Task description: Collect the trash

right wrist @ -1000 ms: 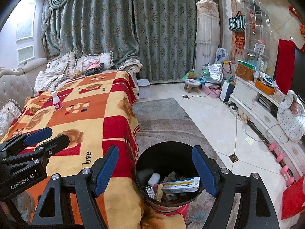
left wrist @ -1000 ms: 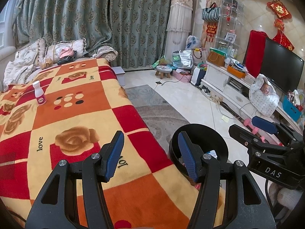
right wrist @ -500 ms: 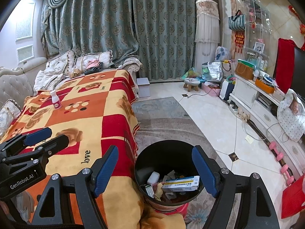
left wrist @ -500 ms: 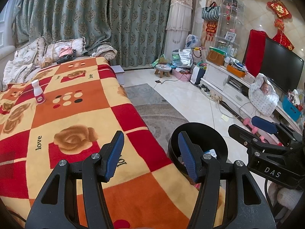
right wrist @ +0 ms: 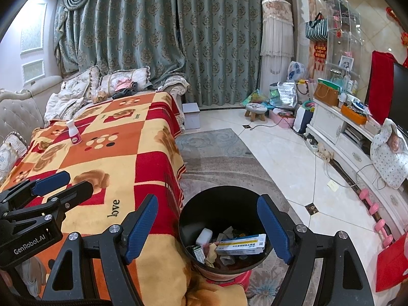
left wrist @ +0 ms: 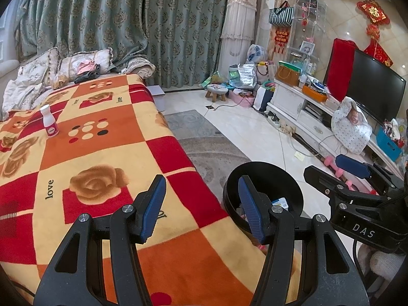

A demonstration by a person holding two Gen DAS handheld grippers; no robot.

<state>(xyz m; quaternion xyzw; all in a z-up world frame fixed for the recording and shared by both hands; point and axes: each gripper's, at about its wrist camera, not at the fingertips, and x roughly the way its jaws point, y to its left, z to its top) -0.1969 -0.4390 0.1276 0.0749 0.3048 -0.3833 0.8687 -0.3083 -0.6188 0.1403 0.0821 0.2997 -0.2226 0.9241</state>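
Note:
A black trash bin (right wrist: 224, 232) stands on the floor beside the blanket-covered table and holds several boxes and scraps; it also shows in the left wrist view (left wrist: 265, 193). A small white bottle with a pink label (left wrist: 49, 124) stands upright far back on the blanket, also in the right wrist view (right wrist: 74, 134). My left gripper (left wrist: 201, 206) is open and empty over the blanket's near edge. My right gripper (right wrist: 207, 232) is open and empty above the bin. Each gripper shows in the other's view, the right one (left wrist: 357, 178) and the left one (right wrist: 46, 191).
The red, orange and yellow blanket (left wrist: 97, 153) covers the table. Cushions and clothes (left wrist: 81, 68) lie at its far end. A grey rug (right wrist: 216, 158) and tiled floor lie to the right. A white TV cabinet (left wrist: 306, 109), a stool (left wrist: 216, 92) and pink dumbbells (right wrist: 377, 214) stand further right.
Both views have shifted slightly; the bottle and blanket sit a little nearer and lower in frame. Both grippers stay open and empty.

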